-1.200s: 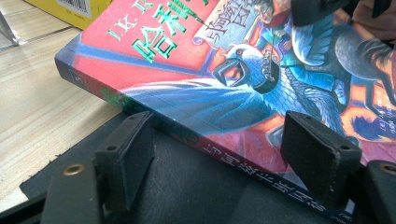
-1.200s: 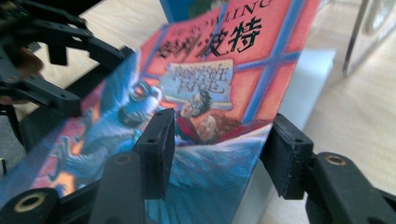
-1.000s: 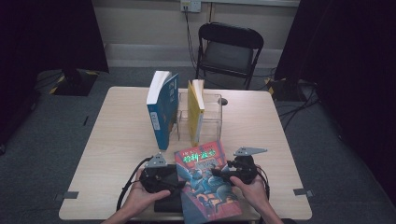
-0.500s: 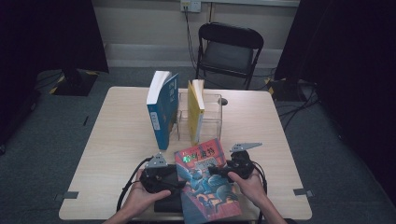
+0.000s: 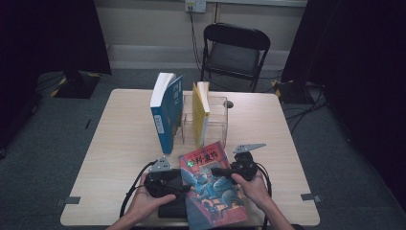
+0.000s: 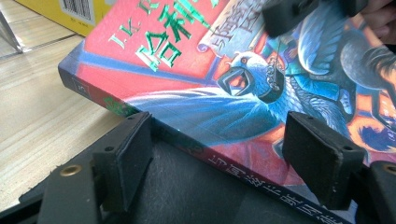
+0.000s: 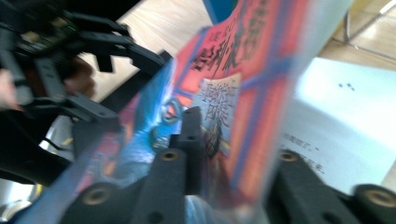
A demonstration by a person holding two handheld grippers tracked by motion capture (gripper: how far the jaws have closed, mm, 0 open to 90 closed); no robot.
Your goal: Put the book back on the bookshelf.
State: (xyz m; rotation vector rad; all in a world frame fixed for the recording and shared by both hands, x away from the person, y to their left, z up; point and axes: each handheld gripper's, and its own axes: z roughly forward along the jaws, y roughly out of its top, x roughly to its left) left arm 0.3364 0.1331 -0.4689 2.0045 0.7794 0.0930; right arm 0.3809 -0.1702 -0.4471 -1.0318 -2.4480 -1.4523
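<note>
A thick book with a red and blue illustrated cover (image 5: 213,189) (image 6: 187,60) lies tilted at the table's front edge. My left gripper (image 5: 186,184) (image 6: 219,140) has the book's spine between its jaws, one pad under it and one on the cover. From the other side, my right gripper (image 5: 216,170) (image 7: 224,135) has just been closing its jaws. It is shut on the front cover's (image 7: 224,93) outer edge. A white page (image 7: 336,121) shows beneath the lifted cover. The right gripper's jaw also shows at the top of the left gripper view.
A blue book (image 5: 165,112) stands upright behind, beside a clear acrylic rack (image 5: 218,120) that holds a yellow book (image 5: 201,112). A black flat object (image 5: 172,211) lies under the held book. A folding chair (image 5: 234,48) stands beyond the wooden table (image 5: 119,143).
My right gripper has shifted slightly left onto the book's right edge and closed on the cover. The left gripper and the book's spine have stayed put.
</note>
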